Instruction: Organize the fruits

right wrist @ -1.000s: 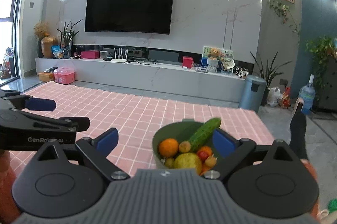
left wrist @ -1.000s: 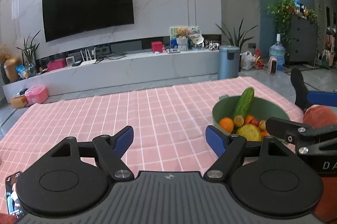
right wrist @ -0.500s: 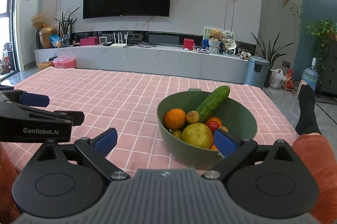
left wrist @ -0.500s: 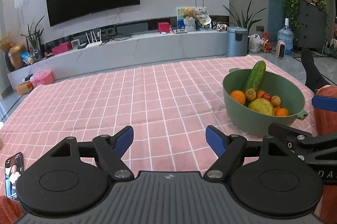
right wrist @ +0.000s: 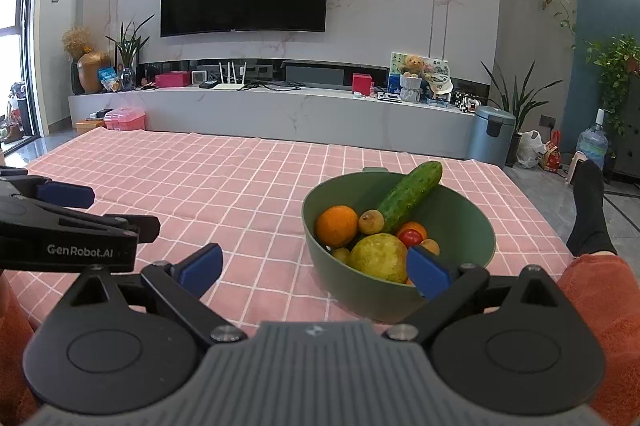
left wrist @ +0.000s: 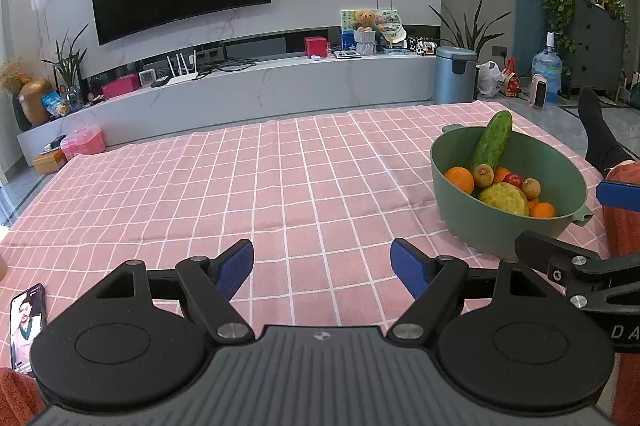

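A green bowl stands on the pink checked cloth at the right. It holds a cucumber leaning on the rim, an orange, a yellow-green round fruit, a red tomato and several small fruits. My left gripper is open and empty over the cloth, left of the bowl. My right gripper is open and empty just in front of the bowl.
The pink checked cloth covers the floor. A phone lies at its near left edge. A person's leg in a black sock lies right of the bowl. A grey TV bench stands behind.
Both grippers have risen and tilted down, so the bowl's contents show more fully. The jaws stayed open and nothing was picked up.
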`<action>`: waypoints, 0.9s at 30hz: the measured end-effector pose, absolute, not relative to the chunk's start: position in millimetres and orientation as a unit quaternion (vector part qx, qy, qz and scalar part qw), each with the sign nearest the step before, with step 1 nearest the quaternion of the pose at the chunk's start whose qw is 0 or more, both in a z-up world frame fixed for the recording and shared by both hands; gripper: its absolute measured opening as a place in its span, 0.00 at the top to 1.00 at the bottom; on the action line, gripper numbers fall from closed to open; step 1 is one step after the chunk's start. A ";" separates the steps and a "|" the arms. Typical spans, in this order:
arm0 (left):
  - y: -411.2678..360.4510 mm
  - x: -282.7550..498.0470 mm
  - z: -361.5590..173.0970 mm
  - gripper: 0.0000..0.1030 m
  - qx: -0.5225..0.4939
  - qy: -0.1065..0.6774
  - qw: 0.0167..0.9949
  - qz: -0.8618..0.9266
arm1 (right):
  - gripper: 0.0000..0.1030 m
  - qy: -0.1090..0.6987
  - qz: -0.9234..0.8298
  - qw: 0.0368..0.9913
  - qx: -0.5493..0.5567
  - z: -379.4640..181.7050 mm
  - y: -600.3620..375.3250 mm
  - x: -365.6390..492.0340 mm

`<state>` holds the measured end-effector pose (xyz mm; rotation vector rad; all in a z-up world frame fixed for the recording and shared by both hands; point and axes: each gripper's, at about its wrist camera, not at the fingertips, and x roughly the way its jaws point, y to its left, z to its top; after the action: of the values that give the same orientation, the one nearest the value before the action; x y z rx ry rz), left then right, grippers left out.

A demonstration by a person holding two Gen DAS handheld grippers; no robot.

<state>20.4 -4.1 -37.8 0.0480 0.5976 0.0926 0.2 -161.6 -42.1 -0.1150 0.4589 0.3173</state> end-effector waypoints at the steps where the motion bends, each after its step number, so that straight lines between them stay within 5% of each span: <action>1: -4.2 20.8 -37.6 0.11 0.024 0.294 0.954 0.046 | 0.08 0.226 0.157 0.960 -0.057 -42.1 -161.6 0.2; 27: -3.5 19.6 -37.6 0.11 0.021 0.297 0.954 0.048 | 0.08 0.225 0.162 0.959 -0.057 -43.7 -161.8 0.0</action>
<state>19.6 -3.5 -37.6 0.0417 0.6026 0.0975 0.0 -161.8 -43.7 -0.1160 0.4571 0.3281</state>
